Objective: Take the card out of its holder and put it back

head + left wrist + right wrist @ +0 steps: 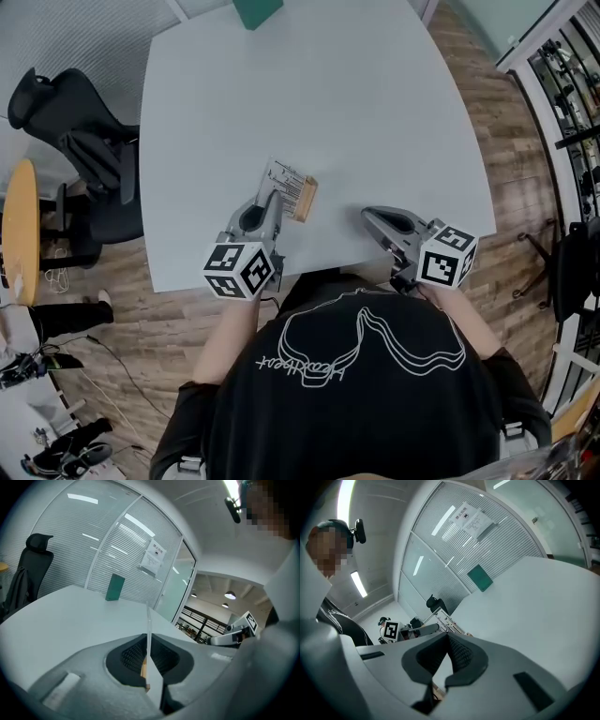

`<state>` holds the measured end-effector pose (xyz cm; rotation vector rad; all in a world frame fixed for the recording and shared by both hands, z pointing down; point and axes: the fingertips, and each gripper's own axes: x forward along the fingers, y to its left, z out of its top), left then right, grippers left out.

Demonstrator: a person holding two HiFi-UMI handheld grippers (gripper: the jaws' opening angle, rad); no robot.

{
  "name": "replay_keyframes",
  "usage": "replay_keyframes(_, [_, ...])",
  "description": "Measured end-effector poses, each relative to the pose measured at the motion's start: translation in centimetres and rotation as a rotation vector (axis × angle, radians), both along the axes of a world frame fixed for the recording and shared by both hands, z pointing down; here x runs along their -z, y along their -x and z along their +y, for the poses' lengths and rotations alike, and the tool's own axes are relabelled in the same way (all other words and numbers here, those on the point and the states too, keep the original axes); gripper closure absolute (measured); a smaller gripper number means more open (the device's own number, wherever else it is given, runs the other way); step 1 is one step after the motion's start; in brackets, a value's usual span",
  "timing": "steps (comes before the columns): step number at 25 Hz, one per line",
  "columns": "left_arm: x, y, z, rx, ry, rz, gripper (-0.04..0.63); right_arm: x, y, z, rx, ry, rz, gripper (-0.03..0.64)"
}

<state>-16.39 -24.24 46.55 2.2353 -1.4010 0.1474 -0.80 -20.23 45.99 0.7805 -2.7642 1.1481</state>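
Closest in, the card (149,634) is seen edge-on, pinched by the left gripper (148,670) over the table (328,94), with its wooden holder (306,198) attached. The right gripper (368,215) is held closed and empty nearby, probably so the holder can be steadied next.

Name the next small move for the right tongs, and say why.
Probably open the right tongs and bring them across to the wooden holder. The left tongs are shut on the card, which seems seated in that holder, while the right tongs are shut, empty and apart from it.
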Motion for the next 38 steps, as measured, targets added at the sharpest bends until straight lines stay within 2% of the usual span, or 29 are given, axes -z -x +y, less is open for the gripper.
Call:
replay_keyframes(12, [-1.2,0.5,-0.5,0.012,0.015,-0.006,0.569,-0.6,-0.2,-0.1,-0.003,0.023,0.002,0.607])
replay_keyframes(23, [-2.1,0.0,-0.3,0.005,0.027,-0.045,0.569,-0.6,-0.4,0.1,-0.012,0.031,0.001,0.607])
replay_keyframes(38, [-4.8,-1.3,0.4,-0.007,0.094,-0.102,0.569,-0.5,-1.8,0.8,-0.03,0.02,0.013,0.607])
